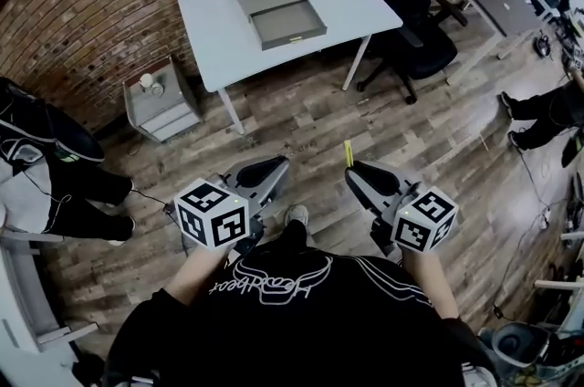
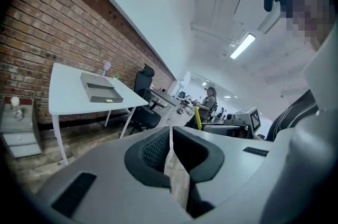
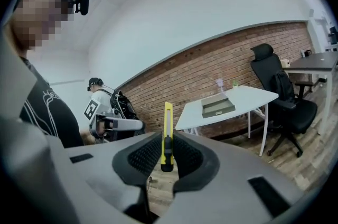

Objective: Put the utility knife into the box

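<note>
The right gripper (image 3: 167, 139) clamps the yellow knife (image 3: 168, 117) upright between its jaws; the left gripper (image 2: 170, 130) is closed, empty.

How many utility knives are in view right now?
1. The yellow knife stands clamped between the right gripper's jaws. None shows on the table; the box could hide another.

The utility knife (image 3: 167, 133) is yellow with a black slider. The fingers (image 3: 145, 157) are black and dimpled, on pale grey bodies. The marker cubes (image 1: 212, 214) are white with black square patterns. The box (image 1: 278, 11) is olive-grey, the surface (image 1: 219, 38) white, the far wall (image 1: 100, 2) red-brown brick, and the floor (image 1: 301, 125) grey-brown wood planks.
</note>
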`<state>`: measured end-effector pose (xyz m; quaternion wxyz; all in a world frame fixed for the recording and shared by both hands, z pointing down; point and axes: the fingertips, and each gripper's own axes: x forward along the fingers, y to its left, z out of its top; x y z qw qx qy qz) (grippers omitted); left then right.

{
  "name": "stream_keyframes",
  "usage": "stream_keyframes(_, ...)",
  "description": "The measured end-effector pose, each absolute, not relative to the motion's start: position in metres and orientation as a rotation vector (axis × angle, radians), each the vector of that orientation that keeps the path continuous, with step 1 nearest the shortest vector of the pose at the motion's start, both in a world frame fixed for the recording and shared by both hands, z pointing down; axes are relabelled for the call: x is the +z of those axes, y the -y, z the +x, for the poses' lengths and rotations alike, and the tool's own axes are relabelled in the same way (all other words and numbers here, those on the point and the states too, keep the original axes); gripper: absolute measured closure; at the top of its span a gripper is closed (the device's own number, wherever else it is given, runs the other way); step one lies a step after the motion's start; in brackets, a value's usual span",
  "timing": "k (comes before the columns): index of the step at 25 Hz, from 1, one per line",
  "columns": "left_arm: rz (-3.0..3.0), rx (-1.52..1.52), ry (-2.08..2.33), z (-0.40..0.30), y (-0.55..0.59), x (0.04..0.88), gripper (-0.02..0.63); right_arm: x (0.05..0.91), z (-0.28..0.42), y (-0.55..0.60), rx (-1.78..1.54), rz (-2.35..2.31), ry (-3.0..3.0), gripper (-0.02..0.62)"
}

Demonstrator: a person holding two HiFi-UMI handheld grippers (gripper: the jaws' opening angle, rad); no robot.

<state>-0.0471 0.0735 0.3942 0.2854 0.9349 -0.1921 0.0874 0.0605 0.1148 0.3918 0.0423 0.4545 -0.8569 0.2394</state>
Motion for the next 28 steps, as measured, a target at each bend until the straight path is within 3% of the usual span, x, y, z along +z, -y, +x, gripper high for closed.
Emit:
stream_keyframes(9, 2.403, 0.212, 0.567, -0.030, 0.060, 0.417, 0.565, 0.408, 0.079, 0.012, 0.769, 1.324, 2.554, 0.528)
stream_keyframes(28, 2.433, 0.194, 0.680, -0.035, 0.110, 0.402, 0.565, 0.416, 0.101, 0.080, 0.668, 1.288, 2.537, 0.528)
